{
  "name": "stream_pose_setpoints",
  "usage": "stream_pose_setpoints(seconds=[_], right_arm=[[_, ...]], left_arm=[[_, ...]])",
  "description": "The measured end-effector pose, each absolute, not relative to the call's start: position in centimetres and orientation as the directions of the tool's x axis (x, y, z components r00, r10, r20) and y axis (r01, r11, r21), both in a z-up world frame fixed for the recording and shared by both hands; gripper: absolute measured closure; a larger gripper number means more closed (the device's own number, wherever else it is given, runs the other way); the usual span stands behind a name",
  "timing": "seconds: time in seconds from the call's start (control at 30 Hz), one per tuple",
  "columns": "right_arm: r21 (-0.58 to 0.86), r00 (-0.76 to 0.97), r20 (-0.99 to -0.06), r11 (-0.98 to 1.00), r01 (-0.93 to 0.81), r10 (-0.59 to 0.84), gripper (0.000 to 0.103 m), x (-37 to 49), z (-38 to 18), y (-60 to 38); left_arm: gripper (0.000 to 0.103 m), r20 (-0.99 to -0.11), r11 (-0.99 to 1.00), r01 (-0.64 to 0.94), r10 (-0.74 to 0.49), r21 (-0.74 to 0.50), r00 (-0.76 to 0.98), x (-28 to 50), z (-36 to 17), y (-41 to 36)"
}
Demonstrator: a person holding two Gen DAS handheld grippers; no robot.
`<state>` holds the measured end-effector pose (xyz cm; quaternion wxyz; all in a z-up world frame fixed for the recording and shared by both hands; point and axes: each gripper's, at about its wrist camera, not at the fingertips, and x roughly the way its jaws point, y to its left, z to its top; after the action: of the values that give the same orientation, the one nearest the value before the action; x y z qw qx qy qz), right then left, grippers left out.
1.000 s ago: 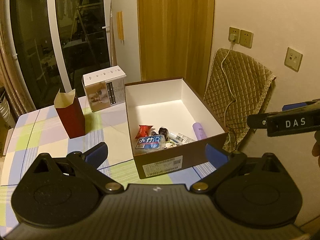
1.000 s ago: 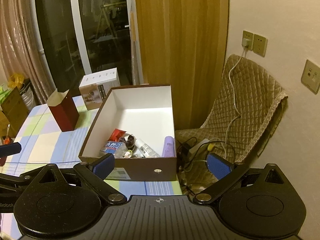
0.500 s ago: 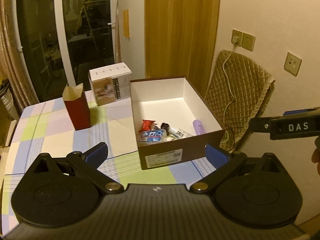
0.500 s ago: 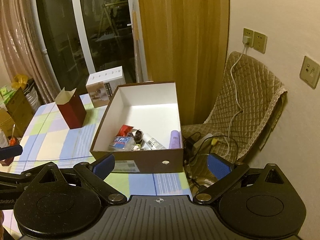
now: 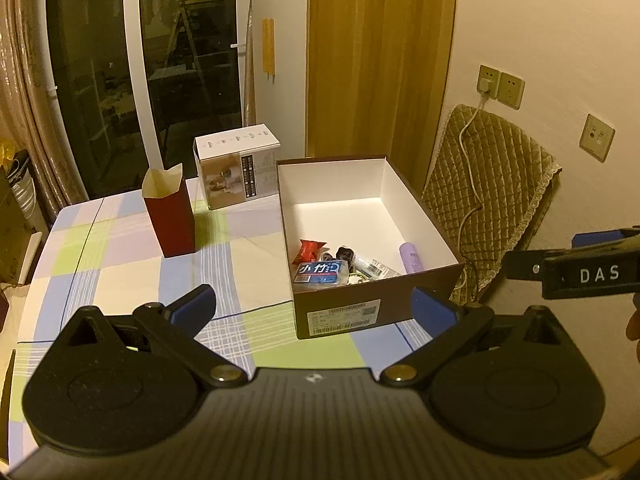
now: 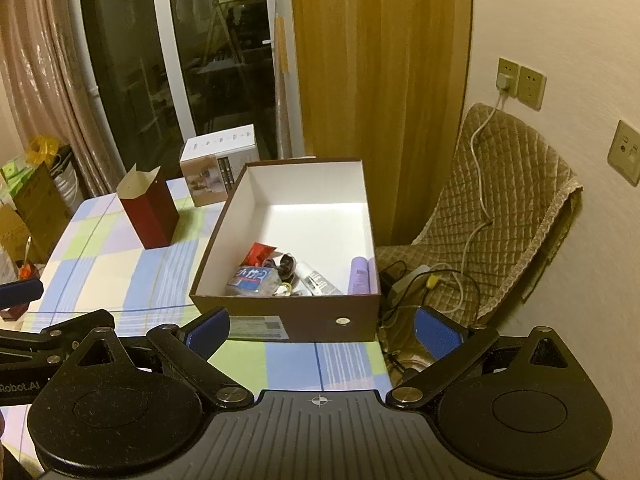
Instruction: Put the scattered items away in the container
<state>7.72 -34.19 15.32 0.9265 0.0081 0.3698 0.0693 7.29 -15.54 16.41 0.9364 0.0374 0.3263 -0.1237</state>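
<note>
Both grippers have drawn back from the brown box [image 5: 340, 314] on the checked tablecloth [image 5: 120, 272]. Left gripper [image 5: 314, 306] and right gripper [image 6: 322, 326] hang wide open, holding nothing. Scattered items [image 5: 320, 272] lie inside the box's near end.

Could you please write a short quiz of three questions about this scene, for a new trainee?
1. True or false: the left gripper and the right gripper are both open and hold nothing.
2. Multiple choice: where does the purple tube lie? A) on the checked tablecloth; B) inside the brown shoebox, along its right wall; C) in the red paper carton.
3. Fill in: the box standing behind the red paper carton, near the glass door, is mostly ____ in colour.

Key: 1 true; 2 B; 3 white, as the white product box shows.
</note>
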Motion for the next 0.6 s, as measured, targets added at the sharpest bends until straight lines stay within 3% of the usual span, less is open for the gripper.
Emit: stream_pose_setpoints(seconds=[0.6], right_arm=[[0.059, 0.703, -0.7, 0.991, -0.121, 0.127, 0.0, 8.61, 14.53, -34.09]], left_arm=[[0.001, -0.631, 0.967, 0.252, -0.208, -0.019, 0.747, 7.83, 15.66, -15.52]])
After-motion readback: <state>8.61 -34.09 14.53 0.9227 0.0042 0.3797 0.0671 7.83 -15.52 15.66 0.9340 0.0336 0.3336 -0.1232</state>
